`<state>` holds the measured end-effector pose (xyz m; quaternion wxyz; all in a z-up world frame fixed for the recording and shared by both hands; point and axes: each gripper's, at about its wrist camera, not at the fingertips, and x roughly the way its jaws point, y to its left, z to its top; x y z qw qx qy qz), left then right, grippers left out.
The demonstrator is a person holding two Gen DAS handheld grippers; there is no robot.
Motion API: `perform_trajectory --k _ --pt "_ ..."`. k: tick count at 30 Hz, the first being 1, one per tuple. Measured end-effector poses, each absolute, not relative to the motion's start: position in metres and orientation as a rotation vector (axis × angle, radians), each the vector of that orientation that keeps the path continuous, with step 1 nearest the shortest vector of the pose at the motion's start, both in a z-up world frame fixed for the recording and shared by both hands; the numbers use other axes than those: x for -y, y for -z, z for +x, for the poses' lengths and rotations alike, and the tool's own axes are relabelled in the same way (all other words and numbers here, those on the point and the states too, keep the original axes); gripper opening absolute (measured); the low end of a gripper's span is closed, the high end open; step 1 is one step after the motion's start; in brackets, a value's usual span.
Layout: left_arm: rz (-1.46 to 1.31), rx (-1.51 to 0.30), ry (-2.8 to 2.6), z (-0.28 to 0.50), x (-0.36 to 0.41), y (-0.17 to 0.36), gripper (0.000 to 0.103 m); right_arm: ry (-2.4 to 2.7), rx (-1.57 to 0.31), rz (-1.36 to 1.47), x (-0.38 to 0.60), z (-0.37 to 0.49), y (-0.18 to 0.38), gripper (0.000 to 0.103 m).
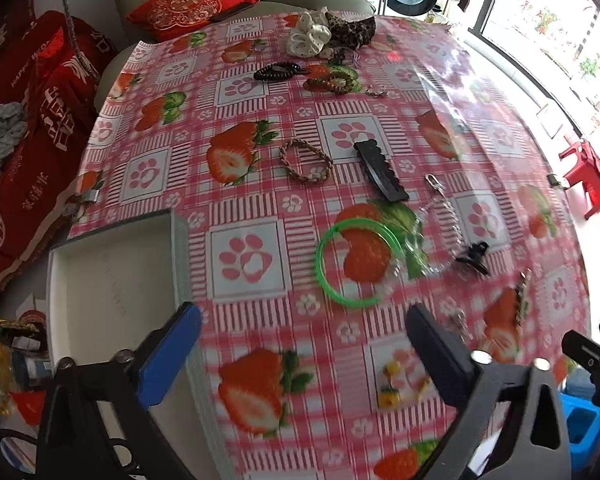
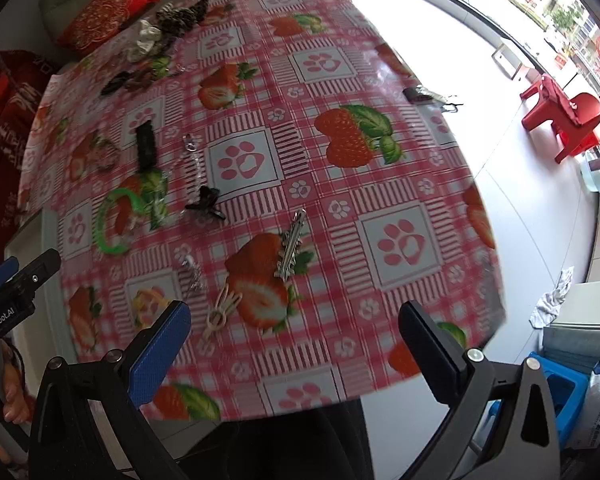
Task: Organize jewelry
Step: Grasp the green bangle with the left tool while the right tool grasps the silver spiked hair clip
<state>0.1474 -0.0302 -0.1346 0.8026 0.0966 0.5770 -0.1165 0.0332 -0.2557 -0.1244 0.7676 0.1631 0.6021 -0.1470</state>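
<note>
Jewelry lies scattered on a strawberry-print tablecloth [image 1: 260,184]. My left gripper [image 1: 304,316] is open above the cloth, just short of a green bangle [image 1: 356,264]. An empty white box [image 1: 112,280] sits at its left fingertip. Farther off lie a braided bracelet [image 1: 306,160], a black hair clip [image 1: 380,170], a clear chain [image 1: 440,216] and a small black claw clip [image 1: 474,258]. My right gripper [image 2: 294,320] is open near the table's front edge, empty. Ahead of it lie a silver clip [image 2: 292,246], a cream hair clip [image 2: 222,312] and the green bangle [image 2: 114,220].
Scrunchies [image 1: 320,32] and dark coil bands [image 1: 278,72] sit at the table's far end. A sofa with a red cushion [image 1: 188,2] lies beyond, red fabric [image 1: 32,128] to the left. A red plastic chair [image 2: 560,120] stands on the white floor to the right.
</note>
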Motion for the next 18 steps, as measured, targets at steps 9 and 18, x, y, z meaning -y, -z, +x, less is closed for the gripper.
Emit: perform_trajectory --k 9,18 --pt "0.219 -1.266 0.240 0.178 0.046 0.179 0.084 0.333 -1.312 0.376 0.264 0.065 0.181 0.095" --pt "0.224 -1.318 0.256 0.195 0.056 0.207 0.072 0.383 -1.338 0.399 0.267 0.072 0.211 0.075"
